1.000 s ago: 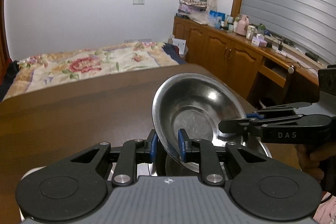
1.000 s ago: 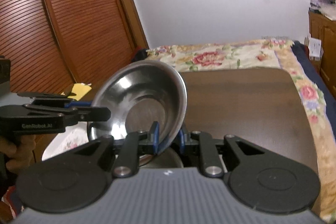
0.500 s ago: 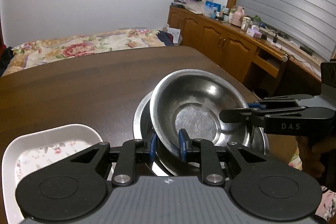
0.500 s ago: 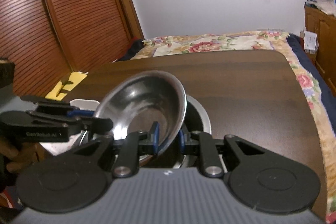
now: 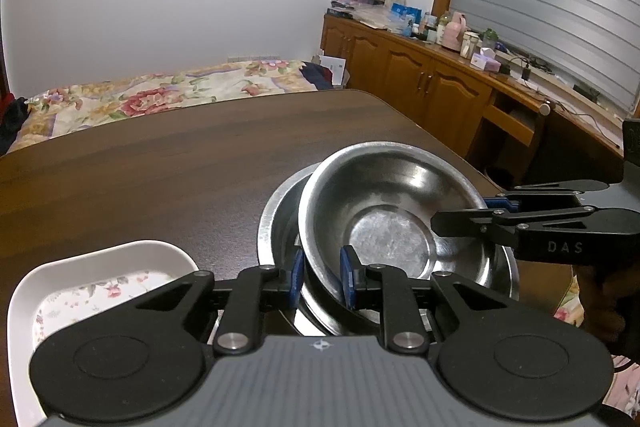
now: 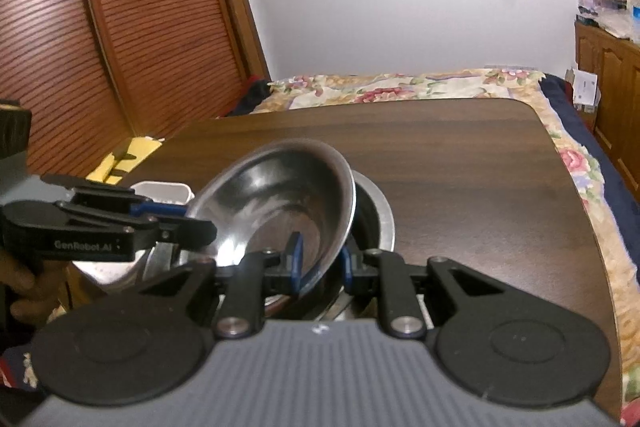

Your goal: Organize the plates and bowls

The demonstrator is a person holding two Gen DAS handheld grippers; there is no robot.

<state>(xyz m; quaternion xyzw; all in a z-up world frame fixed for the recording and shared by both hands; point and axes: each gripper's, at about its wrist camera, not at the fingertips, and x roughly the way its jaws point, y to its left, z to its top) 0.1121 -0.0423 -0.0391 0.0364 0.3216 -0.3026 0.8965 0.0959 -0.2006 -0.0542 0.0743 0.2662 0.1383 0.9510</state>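
Closest to me, between the blue pads of my left hand-held gripper [image 5: 322, 277], sits the near rim of the steel bowl [image 5: 390, 215], clamped tight; my right hand-held gripper [image 6: 320, 261] pinches the opposite side of that same rim. I hold it from both sides so that the thin, slippery metal stays level and cannot swing as it goes down. It hangs tilted, partly inside the larger steel bowl [image 5: 280, 211] that rests on the counter [image 5: 160, 171], because nesting the two is how I judge the stack should be built. Just beside them to my left lies the white floral dish [image 5: 92, 291], apart from the bowls, kept with its own kind. Beyond the counter's far edge is the bed [image 5: 140, 99] with its flowered cover.
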